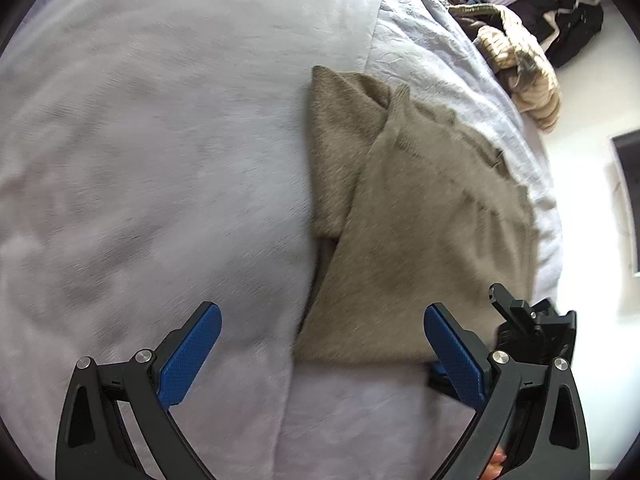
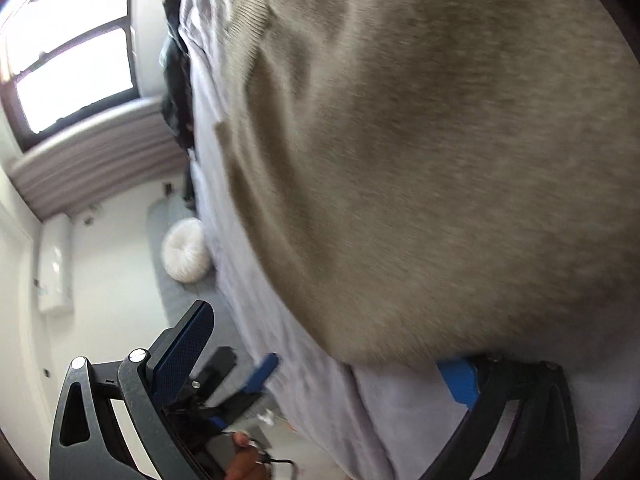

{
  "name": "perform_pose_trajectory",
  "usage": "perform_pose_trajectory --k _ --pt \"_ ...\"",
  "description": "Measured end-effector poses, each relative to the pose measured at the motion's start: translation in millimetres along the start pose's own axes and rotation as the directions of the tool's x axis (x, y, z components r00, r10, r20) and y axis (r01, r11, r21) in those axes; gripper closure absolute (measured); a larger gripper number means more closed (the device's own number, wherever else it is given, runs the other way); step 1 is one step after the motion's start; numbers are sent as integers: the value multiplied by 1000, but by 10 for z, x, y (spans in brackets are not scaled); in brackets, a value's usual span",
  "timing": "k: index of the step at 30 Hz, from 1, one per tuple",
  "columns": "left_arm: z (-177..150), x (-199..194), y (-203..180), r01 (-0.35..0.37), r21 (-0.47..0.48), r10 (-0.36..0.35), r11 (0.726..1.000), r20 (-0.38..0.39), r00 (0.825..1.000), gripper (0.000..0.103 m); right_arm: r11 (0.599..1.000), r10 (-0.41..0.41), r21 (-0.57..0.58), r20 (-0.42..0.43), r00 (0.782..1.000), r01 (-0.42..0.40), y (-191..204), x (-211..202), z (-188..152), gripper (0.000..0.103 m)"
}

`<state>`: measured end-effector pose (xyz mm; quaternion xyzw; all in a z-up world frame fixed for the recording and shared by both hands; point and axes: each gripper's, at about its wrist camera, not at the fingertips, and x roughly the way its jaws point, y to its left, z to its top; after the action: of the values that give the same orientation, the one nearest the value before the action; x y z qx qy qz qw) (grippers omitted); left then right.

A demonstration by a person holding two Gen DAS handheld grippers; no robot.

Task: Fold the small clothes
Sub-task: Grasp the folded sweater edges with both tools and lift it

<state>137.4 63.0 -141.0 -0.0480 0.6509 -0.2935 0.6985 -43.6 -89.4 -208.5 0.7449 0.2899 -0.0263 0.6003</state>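
A taupe knit sweater [image 1: 420, 216] lies partly folded on the pale lilac bed cover [image 1: 160, 160], one sleeve folded across its body. My left gripper [image 1: 322, 346] hovers open over the sweater's near left edge, blue pads wide apart with nothing between them. In the left wrist view my right gripper [image 1: 532, 328] sits by the sweater's near right corner. In the right wrist view the sweater [image 2: 440, 160] fills most of the frame. My right gripper [image 2: 324, 364] is open, and the sweater's hem covers the tip of its right finger [image 2: 460, 380].
A heap of striped and dark clothes [image 1: 516, 60] lies at the far right of the bed. The bed edge [image 2: 240, 300] drops to a floor with a white round pouf [image 2: 186, 250]. A window [image 2: 72, 64] is beyond. A hand [image 2: 240, 460] shows at the bottom.
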Motion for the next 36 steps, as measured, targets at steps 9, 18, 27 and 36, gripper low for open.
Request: perform_pose_trajectory --k 9,18,27,36 --pt "370 295 -1 235 -92 -243 968 -84 966 2 989 137 67 -26 990 -135 38 80 65 93" --pt "778 765 -210 431 -162 -455 888 -165 875 2 973 223 -47 -65 973 -226 469 -85 145 93" --pt "869 1005 -692 243 3 -236 970 -235 943 71 957 -219 -249 -284 934 148 547 -16 -68 89" --pt "710 817 -1022 83 178 -64 980 -108 992 82 733 -437 -518 136 889 440 1046 -547 446 91"
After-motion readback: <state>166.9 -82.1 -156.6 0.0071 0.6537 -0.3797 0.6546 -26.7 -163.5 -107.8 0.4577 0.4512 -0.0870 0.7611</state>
